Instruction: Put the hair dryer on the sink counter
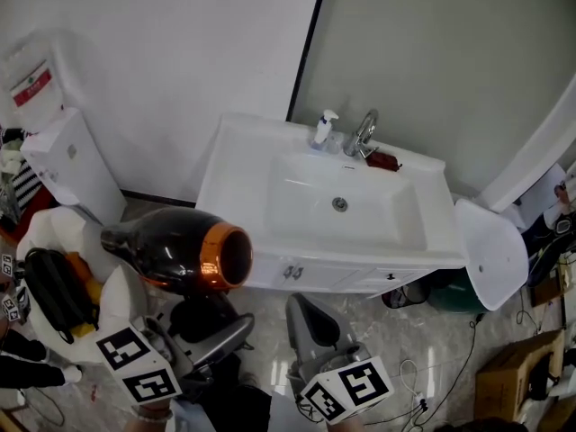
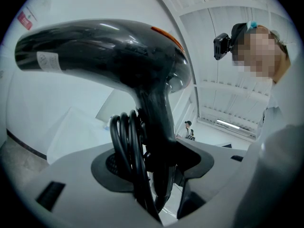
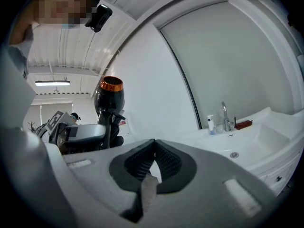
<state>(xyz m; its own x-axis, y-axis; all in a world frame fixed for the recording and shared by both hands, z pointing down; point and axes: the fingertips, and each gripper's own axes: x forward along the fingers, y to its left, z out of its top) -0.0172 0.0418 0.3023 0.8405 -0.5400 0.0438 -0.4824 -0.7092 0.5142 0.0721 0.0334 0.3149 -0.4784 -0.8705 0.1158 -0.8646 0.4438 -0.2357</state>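
Head view: the hair dryer [image 1: 180, 252] is up in the air at lower left of the frame, with a black body and an orange ring round the nozzle. The nozzle faces right toward the sink worktop [image 1: 236, 156]. The dryer is well apart from the worktop, not over it yet.

The left gripper [image 1: 209, 324] has it by the handle from underneath. The left gripper view shows the jaws clamped on the handle, with the coiled black cord [image 2: 124, 144] bunched in there too and the dryer body upright above them.

The right gripper [image 1: 308, 311] is at bottom centre, just right of the dryer and not touching it. The right gripper view shows its jaws together with nothing between them.

The worktop is white with a basin in the middle. A faucet [image 1: 363, 133], a soap bottle [image 1: 322, 129] and a small red thing [image 1: 382, 160] stand along the back edge. There is a bare strip left of the basin and along the front rim.

Step in hand, as I judge it: carry phase — the dryer is grasped and lifted, placing not yet done.

The next move calls for taking the left gripper up-frame until the dryer is over a bare flat part, probably the left strip. Then lower it till it rests and part the jaws.

Watch the cord — it may snag in the jaws on release. The top-heavy dryer could also roll toward the basin.
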